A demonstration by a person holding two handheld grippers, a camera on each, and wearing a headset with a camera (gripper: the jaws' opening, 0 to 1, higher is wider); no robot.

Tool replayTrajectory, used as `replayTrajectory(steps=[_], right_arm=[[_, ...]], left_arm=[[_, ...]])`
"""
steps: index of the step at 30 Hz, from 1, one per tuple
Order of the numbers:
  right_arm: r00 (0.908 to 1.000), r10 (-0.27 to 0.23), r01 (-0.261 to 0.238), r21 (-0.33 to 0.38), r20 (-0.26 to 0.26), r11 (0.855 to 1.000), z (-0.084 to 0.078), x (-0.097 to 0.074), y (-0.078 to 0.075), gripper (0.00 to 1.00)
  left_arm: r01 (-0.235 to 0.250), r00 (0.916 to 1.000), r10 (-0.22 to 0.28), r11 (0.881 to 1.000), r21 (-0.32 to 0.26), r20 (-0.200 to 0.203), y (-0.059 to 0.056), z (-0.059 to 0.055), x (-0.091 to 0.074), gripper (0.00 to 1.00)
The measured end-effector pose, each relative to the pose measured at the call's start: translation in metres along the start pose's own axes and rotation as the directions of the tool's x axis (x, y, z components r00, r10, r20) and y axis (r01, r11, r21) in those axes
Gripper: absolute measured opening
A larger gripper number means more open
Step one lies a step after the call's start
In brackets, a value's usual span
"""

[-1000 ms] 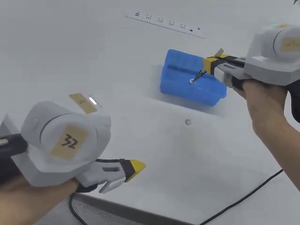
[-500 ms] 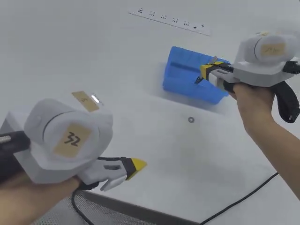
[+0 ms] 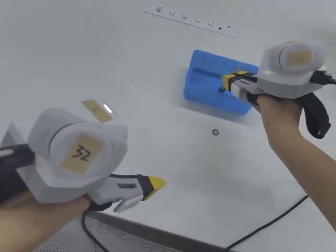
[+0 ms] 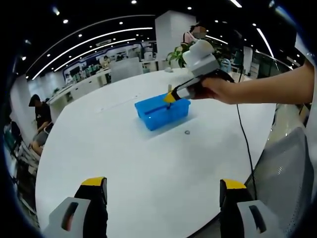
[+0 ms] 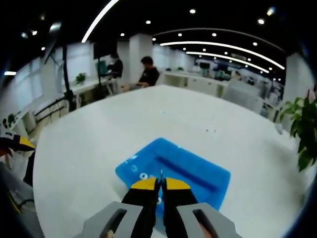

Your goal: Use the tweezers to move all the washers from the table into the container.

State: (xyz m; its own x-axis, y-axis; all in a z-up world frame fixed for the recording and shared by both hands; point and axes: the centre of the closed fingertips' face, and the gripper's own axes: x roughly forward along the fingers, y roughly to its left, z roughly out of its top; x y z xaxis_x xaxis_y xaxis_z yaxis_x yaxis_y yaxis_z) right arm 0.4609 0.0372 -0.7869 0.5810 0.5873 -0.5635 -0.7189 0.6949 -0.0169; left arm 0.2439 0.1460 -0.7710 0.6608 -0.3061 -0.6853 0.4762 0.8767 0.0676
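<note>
The left gripper (image 4: 162, 187) is held low over the near edge of the white desk (image 3: 131, 63). Its fingers (image 4: 93, 184) are spread wide apart, and nothing is held between them. In the head view it is seen at the bottom left, well apart from the other things.

The right gripper (image 5: 160, 184) is held by a hand (image 3: 278, 113) over the blue box (image 3: 206, 79). Its fingers are pressed together on the tweezers (image 5: 161, 174), which are pinched between the yellow tips. Only a thin bit of the tweezers can be seen, pointing down into the box. Whether a washer is held in the tweezers cannot be told, because the tip is too small to make out.

The blue box is set on the desk, far from the near edge. In the right gripper view two small pale round things (image 5: 134, 168) can be seen on the floor of the box, near its left side. They are too small to be named for sure.

One washer (image 3: 215, 132) is left lying flat on the desk, near the front of the box but not touching it. A black cable (image 3: 273, 221) is laid across the near right corner of the desk. A white power strip (image 3: 191, 21) is seen at the far side of the desk.
</note>
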Motion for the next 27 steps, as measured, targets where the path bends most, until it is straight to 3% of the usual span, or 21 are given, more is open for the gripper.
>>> replayTrajectory(steps=[6, 9, 15, 27], right_arm=[[1.0, 0.006, -0.006, 0.012, 0.004, 1.0, -0.002, 0.001, 0.001, 0.0], [0.9999, -0.011, 0.011, -0.018, 0.002, 1.0, -0.003, 0.0, -0.001, 0.01], [1.0, -0.008, 0.008, 0.013, 0.001, 1.0, -0.003, -0.001, -0.003, 0.01], [0.9947, -0.003, 0.0, 0.033, 0.103, 0.999, 0.028, -0.04, 0.002, 0.01]], left_arm=[[0.002, 1.0, -0.002, 1.0, 0.003, -0.001, -0.001, 0.0, 0.0, 0.96], [0.001, 1.0, -0.001, 1.0, 0.01, -0.002, -0.001, 0.0, 0.0, 0.96], [-0.004, 1.0, 0.004, 1.0, 0.017, 0.003, 0.001, 0.003, -0.001, 0.96], [0.001, 1.0, -0.001, 1.0, 0.022, 0.008, -0.002, 0.005, -0.001, 0.96]])
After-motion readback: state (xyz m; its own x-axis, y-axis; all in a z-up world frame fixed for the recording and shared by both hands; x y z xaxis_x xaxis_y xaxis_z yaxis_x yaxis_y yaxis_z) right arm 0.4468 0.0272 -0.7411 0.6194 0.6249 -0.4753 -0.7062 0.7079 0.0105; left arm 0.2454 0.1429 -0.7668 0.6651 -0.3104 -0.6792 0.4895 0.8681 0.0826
